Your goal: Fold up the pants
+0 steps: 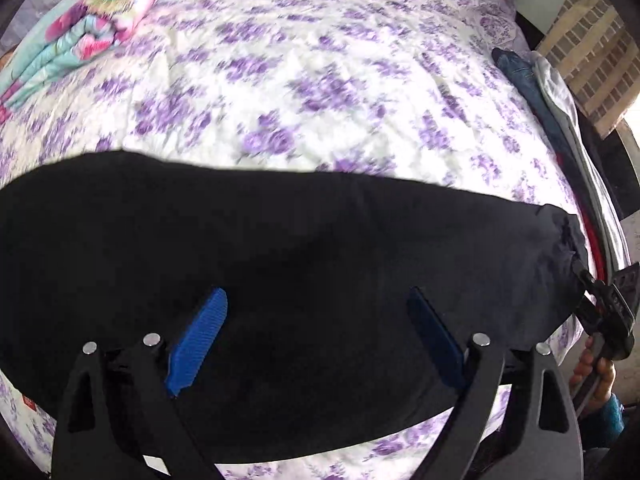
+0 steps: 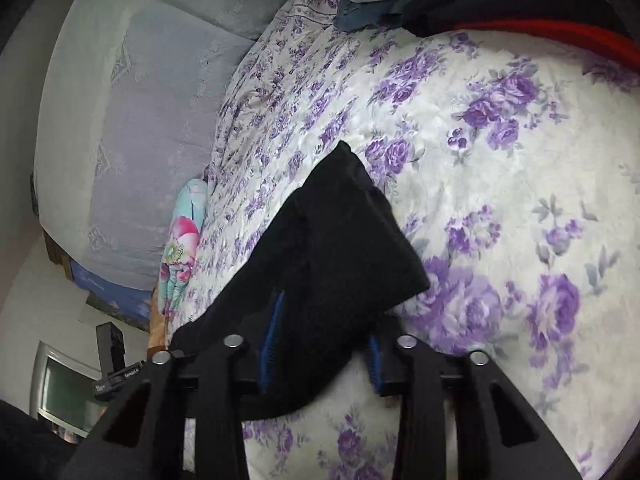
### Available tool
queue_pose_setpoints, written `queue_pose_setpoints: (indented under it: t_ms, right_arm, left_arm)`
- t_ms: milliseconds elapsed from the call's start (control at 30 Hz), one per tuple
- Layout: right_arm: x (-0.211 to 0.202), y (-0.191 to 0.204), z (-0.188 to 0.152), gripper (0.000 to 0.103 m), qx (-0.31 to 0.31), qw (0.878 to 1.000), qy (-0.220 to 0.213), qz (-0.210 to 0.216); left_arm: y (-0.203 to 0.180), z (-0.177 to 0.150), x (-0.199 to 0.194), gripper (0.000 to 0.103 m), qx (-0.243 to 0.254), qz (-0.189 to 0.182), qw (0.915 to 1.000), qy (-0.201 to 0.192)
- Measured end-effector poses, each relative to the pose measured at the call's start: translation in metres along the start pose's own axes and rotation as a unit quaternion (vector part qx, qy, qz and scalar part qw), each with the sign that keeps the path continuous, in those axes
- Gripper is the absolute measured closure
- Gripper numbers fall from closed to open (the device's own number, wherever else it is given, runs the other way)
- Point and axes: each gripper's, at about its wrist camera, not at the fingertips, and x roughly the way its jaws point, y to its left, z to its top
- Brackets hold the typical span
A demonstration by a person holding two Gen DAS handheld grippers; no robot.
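The black pants [image 1: 280,280] lie in a long band across the near side of the bed [image 1: 320,80], flat for folding. The right gripper [image 2: 320,344] pinches their right end to lift it; the left gripper [image 1: 316,340] hangs wide open above the middle, holding nothing.

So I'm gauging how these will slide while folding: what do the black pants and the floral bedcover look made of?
The black pants look like soft matte knit or fleece: no sheen, limp rounded folds, though the weave is too dark to tell. The floral bedcover looks like plush, slightly fuzzy printed fabric, with a soft nap and faint gloss on the white.
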Motion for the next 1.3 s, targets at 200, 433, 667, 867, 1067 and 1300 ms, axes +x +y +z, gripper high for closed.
queue_pose_setpoints:
  t_ms: [200,433,667,867,1067,1300]
  right_arm:
    - [-0.025,0.052,0.048,0.089,-0.062,0.997,-0.017,0.052]
    - [-0.01,-0.018,0.03,0.085,0.03,0.998,0.028,-0.043]
    - [-0.013,-0.011,0.022,0.037,0.005,1.0,0.014,0.016]
    - [0.003,-0.005,0.034,0.058,0.01,0.998,0.014,0.067]
    - [0.012,-0.022,0.038,0.069,0.04,0.996,0.02,0.072]
    - [0.017,-0.024,0.04,0.086,0.039,0.997,0.028,0.064]
  left_arm:
    - [-0.043,0.017,-0.018,0.013,0.041,-0.021,0.9985,-0.03]
    - [-0.081,0.012,0.023,0.013,0.08,-0.002,0.9967,0.012]
    - [-0.098,0.02,0.018,0.014,0.086,0.022,0.996,0.01]
    - [-0.12,0.022,0.013,0.014,0.112,0.048,0.9926,0.004]
    - [-0.128,0.024,0.008,0.014,0.113,0.047,0.9925,-0.004]
    - [-0.13,0.024,0.003,0.014,0.109,0.047,0.9929,-0.006]
